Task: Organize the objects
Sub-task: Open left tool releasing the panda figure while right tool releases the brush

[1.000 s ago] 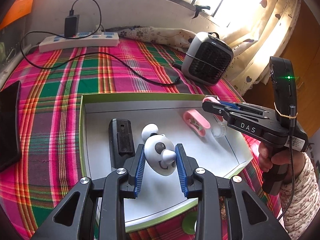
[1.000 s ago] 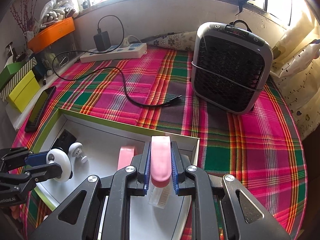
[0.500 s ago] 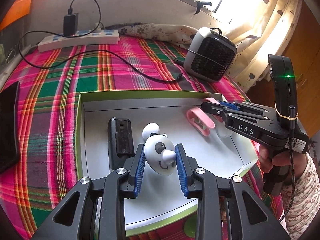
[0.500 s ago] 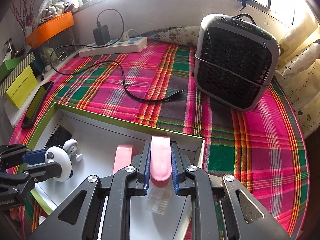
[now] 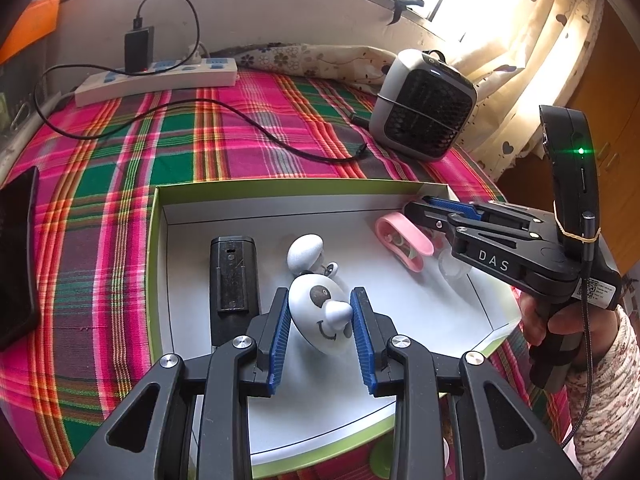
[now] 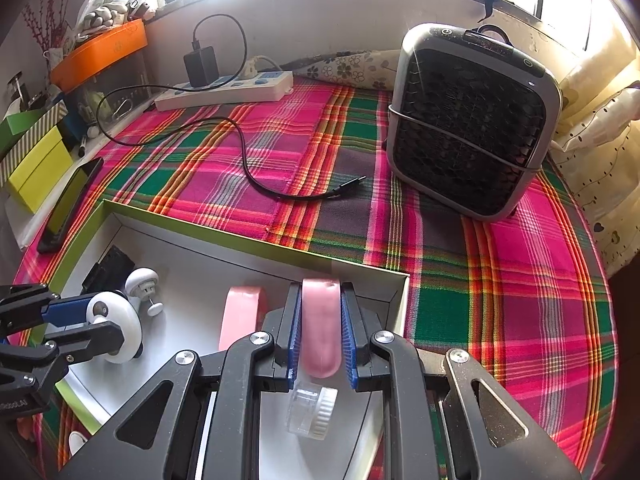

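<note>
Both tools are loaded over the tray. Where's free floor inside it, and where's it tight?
Free: the tray floor between the black block and the pink case, along the far wall, and the near right corner. Tight: around the panda toy in the left tool with the small white piece behind it, and under the right tool by the clear cap.

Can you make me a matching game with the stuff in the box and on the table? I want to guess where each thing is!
Things:
1. panda toy
2. pink case
3. black block
4. fan

Places:
A. lying flat in the box
B. standing on the checked cloth
C. squeezed in the right tool
D. squeezed in the left tool

Pairs: 1-D, 2-C, 3-A, 4-B
</note>
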Tool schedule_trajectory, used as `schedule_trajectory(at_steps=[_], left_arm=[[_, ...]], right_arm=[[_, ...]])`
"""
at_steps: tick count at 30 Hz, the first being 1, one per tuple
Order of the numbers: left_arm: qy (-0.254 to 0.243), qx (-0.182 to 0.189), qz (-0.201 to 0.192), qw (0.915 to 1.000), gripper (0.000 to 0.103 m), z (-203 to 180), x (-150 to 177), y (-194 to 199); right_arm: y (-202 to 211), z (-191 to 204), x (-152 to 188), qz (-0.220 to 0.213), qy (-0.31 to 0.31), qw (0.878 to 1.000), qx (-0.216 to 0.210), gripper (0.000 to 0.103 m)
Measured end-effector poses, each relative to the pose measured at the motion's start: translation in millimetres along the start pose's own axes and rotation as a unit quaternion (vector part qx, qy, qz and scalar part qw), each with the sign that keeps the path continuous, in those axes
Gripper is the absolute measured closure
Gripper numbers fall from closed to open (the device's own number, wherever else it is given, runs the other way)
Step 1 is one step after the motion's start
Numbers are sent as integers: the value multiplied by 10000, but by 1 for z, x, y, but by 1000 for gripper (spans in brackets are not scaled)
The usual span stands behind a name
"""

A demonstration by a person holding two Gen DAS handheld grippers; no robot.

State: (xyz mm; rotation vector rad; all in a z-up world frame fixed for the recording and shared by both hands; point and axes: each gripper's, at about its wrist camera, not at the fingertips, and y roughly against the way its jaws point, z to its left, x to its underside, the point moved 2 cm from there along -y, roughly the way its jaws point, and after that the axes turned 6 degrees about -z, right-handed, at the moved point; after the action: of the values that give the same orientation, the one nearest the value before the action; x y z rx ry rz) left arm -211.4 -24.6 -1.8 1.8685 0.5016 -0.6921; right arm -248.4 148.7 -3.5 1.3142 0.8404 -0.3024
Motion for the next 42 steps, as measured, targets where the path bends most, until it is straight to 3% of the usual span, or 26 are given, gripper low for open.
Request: schedule_trajectory(at_steps=[14, 19, 42], left_arm=[[-31, 3, 24, 10000, 72, 1, 0, -1], [-33, 6, 25, 10000, 69, 1, 1, -1], [-55, -66, -173, 9998, 64, -7, 5, 26]], right_arm=[[2, 1, 0, -22, -12, 10000, 27, 80], [4, 3, 0, -54, 34, 10000, 43, 66], [30, 7, 7, -291, -100, 9995, 2, 65]])
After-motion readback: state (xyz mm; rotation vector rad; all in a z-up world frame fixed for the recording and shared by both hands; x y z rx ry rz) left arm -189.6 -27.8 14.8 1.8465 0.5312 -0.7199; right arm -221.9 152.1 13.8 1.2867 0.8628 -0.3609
